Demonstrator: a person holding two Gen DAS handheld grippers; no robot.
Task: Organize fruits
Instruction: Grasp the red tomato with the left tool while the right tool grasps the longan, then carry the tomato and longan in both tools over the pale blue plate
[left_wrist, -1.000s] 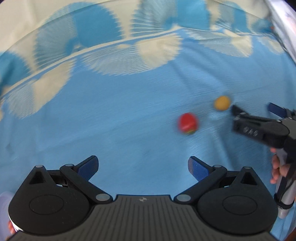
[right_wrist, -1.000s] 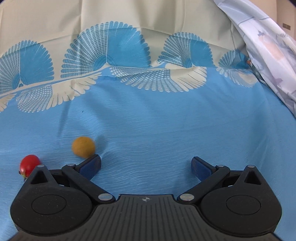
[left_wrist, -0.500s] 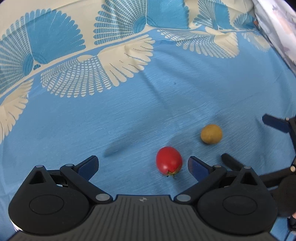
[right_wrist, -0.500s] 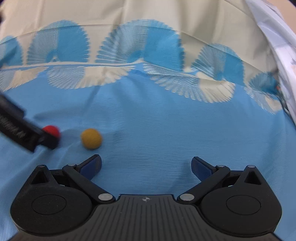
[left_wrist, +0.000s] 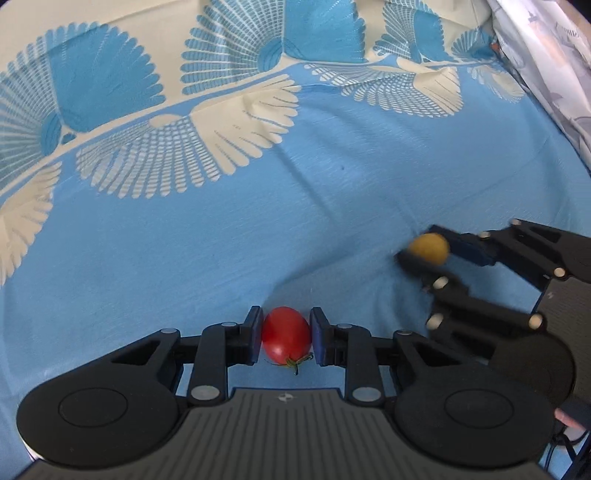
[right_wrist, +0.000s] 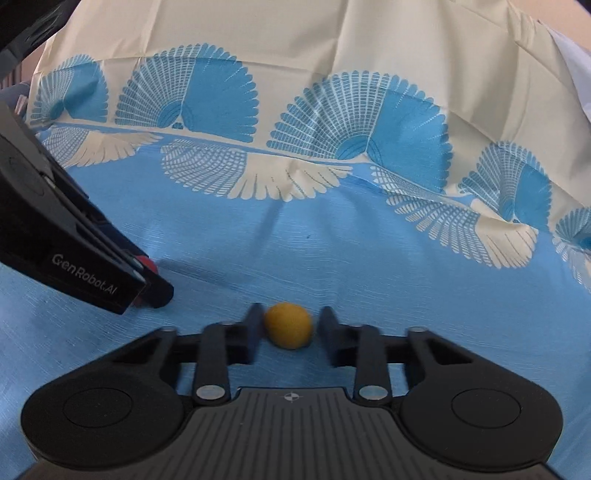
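Observation:
A red tomato (left_wrist: 286, 338) with a green stem sits on the blue cloth (left_wrist: 184, 240). My left gripper (left_wrist: 286, 341) is closing, and its blue pads press the tomato from both sides. A small round yellow fruit (right_wrist: 289, 325) lies to the right of it, between the fingers of my right gripper (right_wrist: 289, 328), which is also closing and grips it. In the left wrist view the right gripper (left_wrist: 428, 254) reaches in from the right, around the yellow fruit (left_wrist: 428, 248). In the right wrist view the left gripper (right_wrist: 147, 284) enters from the left, with only a sliver of the tomato (right_wrist: 147, 263) showing.
The cloth turns cream with blue fan patterns (right_wrist: 332, 129) towards the back. A pale printed fabric (left_wrist: 546, 55) lies at the far right edge. Part of a person's hand (left_wrist: 565, 419) shows at the bottom right of the left wrist view.
Both grippers have gone from wide open to shut. The left moved onto the tomato, and the right swung left and onto the yellow fruit.

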